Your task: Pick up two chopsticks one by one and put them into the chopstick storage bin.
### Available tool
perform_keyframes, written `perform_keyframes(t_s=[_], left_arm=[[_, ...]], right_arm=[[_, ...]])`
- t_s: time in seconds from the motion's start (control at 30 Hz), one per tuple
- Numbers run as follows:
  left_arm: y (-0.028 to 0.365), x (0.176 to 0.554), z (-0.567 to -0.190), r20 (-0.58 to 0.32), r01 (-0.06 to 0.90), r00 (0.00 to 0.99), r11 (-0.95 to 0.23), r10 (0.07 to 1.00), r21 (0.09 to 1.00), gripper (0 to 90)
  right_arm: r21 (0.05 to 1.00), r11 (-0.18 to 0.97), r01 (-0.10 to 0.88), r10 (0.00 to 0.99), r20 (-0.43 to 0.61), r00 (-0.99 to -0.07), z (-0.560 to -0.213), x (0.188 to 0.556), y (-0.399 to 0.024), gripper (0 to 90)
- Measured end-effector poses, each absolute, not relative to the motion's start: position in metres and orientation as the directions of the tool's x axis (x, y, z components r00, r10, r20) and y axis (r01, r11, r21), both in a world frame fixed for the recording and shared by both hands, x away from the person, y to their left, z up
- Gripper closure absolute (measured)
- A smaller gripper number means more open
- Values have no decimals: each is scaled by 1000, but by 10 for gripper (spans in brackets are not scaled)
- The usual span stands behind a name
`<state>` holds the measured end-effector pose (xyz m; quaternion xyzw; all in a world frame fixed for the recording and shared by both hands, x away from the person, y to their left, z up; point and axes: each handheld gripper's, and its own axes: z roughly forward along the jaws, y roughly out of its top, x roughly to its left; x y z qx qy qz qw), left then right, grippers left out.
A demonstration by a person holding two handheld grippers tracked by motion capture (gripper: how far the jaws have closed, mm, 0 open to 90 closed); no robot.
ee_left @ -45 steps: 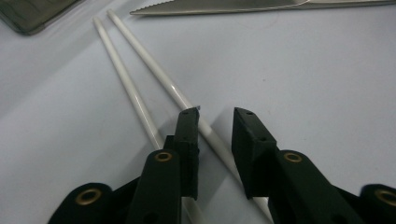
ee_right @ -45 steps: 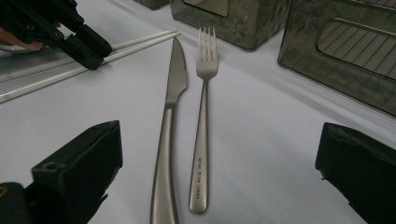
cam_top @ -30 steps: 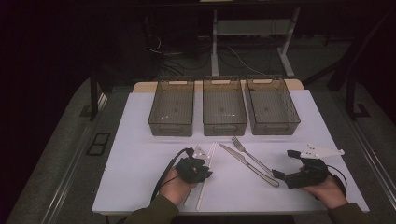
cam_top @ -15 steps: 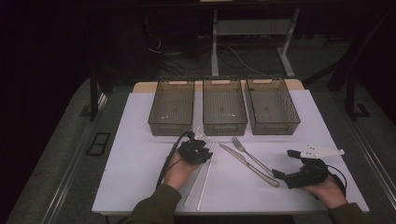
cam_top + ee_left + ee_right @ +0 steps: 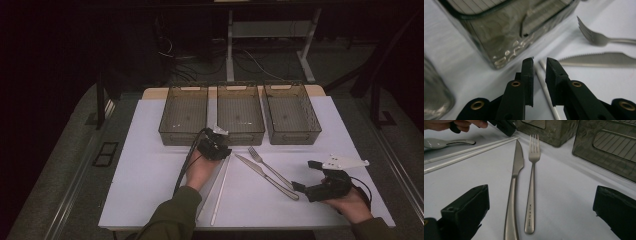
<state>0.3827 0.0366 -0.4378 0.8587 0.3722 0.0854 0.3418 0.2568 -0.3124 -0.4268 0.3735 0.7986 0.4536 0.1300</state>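
While the left tool (image 5: 221, 148) hovers at the far tips of the two white chopsticks (image 5: 220, 186), just in front of the middle bin (image 5: 240, 114), its jaws stand close together with a narrow gap; in the left gripper view one chopstick (image 5: 544, 85) runs along the table under that gap, and no pad presses on it. The step in hand looks like picking up a chopstick by its far end. To do it well, the person would lower the tool until both pads straddle a single stick, keep the jaws square across it, and close only once the stick sits midway up the pads, since a thin round rod is likely to roll or pivot out of a tip grip. Taking it a little back from the very end should give better control when lifting it toward a bin.

The right tool (image 5: 306, 176) rests near the table's right front, jaws wide apart and holding nothing, aimed along the knife (image 5: 513, 187) and fork (image 5: 531, 182), which lie side by side between the chopsticks and that tool.

Counted: three dark mesh-walled bins in a row at the far side of the white table (image 5: 145, 170), two chopsticks, one knife, one fork, and one spoon (image 5: 441, 143) seen in the right gripper view beyond the chopsticks. All three bins appear empty.
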Motion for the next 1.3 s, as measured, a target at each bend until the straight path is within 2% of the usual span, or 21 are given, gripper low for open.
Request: perform_keyframes(t_s=[0.3, 0.5, 1.3], left_arm=[[31, 390, -444, -115, 592, 692, -468, 713, 657, 768], [29, 390, -444, -106, 586, 696, -475, 710, 657, 847], [34, 368, -440, -127, 573, 746, -535, 653, 621, 861]], right_arm=[[822, 307, 480, 716, 133, -685, -427, 257, -313, 5], [822, 308, 479, 716, 132, -686, -427, 257, -313, 5], [822, 306, 480, 718, 131, -683, -426, 256, -314, 5]])
